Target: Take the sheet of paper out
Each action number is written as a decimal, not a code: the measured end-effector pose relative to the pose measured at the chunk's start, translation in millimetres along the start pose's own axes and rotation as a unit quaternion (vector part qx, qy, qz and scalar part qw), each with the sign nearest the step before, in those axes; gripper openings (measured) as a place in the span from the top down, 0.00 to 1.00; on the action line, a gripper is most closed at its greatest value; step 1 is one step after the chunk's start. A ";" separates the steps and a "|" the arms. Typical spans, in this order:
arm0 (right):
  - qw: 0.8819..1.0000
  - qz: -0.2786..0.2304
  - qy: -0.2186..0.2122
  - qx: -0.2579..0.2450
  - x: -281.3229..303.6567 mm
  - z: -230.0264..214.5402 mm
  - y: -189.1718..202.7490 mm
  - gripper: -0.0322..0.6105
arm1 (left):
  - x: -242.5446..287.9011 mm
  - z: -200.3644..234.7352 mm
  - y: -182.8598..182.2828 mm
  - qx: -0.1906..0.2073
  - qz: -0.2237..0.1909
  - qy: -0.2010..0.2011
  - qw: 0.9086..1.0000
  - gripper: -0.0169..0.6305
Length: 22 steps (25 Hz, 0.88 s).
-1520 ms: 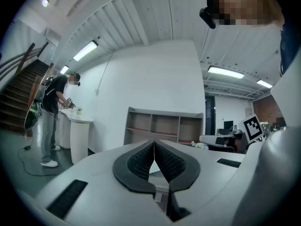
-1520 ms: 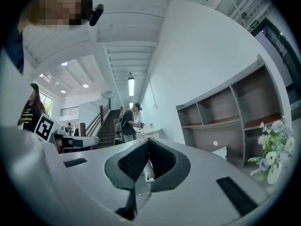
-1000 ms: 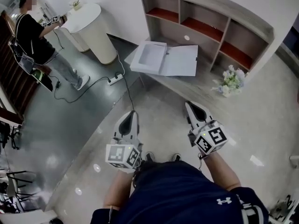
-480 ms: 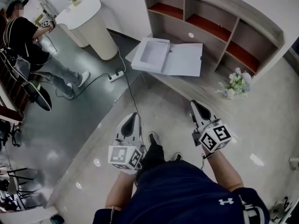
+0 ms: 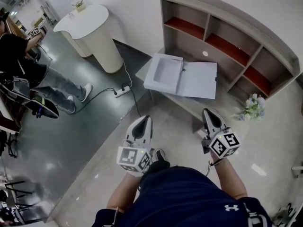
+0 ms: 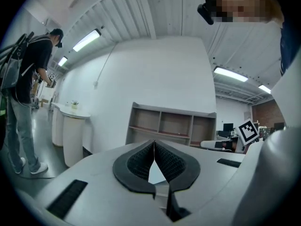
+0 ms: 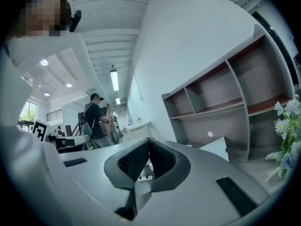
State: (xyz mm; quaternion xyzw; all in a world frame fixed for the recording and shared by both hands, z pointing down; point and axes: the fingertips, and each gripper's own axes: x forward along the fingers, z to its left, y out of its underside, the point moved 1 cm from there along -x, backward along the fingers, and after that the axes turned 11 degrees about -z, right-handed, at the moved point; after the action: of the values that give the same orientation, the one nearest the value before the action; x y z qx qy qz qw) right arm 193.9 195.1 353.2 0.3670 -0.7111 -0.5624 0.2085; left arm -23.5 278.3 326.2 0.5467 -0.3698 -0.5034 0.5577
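Note:
A white file box [image 5: 181, 75] lies open on a low grey table [image 5: 189, 104] in front of a shelf unit. Its left half is a shallow tray and its right half is a flat lid; I cannot pick out a separate sheet of paper in it. My left gripper [image 5: 144, 119] is held level short of the table's near edge, shut and empty. My right gripper [image 5: 208, 112] is level beside it, also shut with nothing between its pads. In the left gripper view the jaws [image 6: 154, 143] meet at the tips. In the right gripper view the jaws [image 7: 149, 140] meet too, with the box's corner [image 7: 217, 148] beyond them.
A grey shelf unit [image 5: 226, 38] with red-lined compartments stands behind the low table. A bunch of flowers [image 5: 253, 108] sits at its right. A white pedestal table [image 5: 93, 28] stands at the left, with a power strip and cable [image 5: 122, 89] on the floor. A person [image 5: 28, 74] stands far left.
Both grippers have moved forward towards the low table, which with the open box now sits closer in the head view. The jaws have stayed shut. The person at the left has shifted.

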 end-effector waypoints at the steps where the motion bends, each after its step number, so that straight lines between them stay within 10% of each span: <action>1: 1.000 0.002 0.007 -0.003 7.3 2.7 1.9 0.93 | 3.4 11.0 -1.4 -0.004 0.000 0.004 1.000 0.95; 22: 0.996 0.066 0.052 -0.022 122.1 -2.8 63.0 0.93 | 68.1 138.1 43.2 -0.051 0.049 0.014 0.997 0.95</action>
State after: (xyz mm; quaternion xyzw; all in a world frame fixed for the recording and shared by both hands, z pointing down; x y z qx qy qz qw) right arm 99.2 107.1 399.8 0.3430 -0.7094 -0.5430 0.2903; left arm -134.7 175.2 377.0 0.5053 -0.3622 -0.4859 0.6143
